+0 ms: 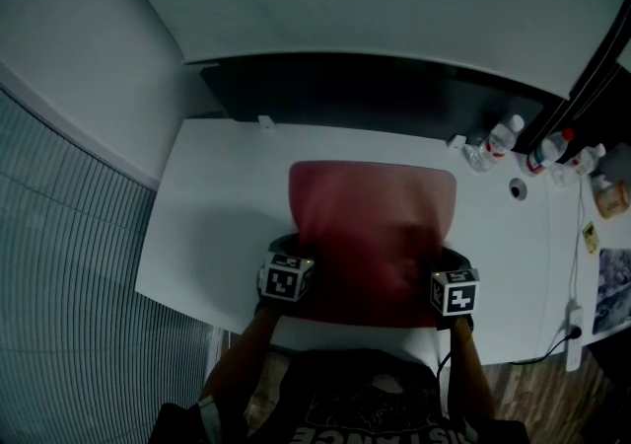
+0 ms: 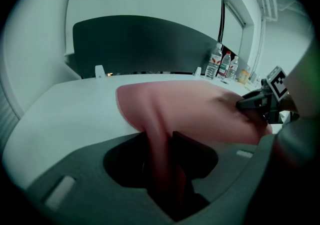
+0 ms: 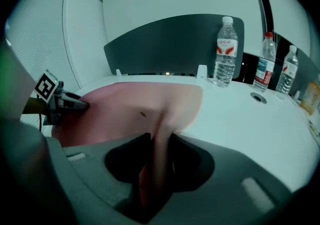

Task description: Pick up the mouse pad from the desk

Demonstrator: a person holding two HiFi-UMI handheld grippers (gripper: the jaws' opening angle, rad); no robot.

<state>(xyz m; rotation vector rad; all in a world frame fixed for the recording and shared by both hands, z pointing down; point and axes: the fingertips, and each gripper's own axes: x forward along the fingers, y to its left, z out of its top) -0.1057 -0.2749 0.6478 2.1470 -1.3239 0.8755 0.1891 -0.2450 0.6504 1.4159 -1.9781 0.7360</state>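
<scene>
A red mouse pad (image 1: pixel 375 220) lies flat in the middle of the white desk (image 1: pixel 217 225). My left gripper (image 1: pixel 296 253) is at its near left corner and my right gripper (image 1: pixel 444 262) at its near right corner. In the left gripper view the pad's edge (image 2: pixel 155 124) is pinched up into a fold between the jaws of the left gripper (image 2: pixel 162 146). In the right gripper view the pad (image 3: pixel 145 101) rises in a similar fold between the jaws of the right gripper (image 3: pixel 157 144). Each gripper shows in the other's view, on the pad's near edge.
A dark panel (image 1: pixel 375 92) stands along the desk's back edge. Three water bottles (image 1: pixel 498 141) and a small orange jar (image 1: pixel 611 197) stand at the back right, near a cable hole (image 1: pixel 519 189). A power strip (image 1: pixel 574 324) and papers lie at the right edge.
</scene>
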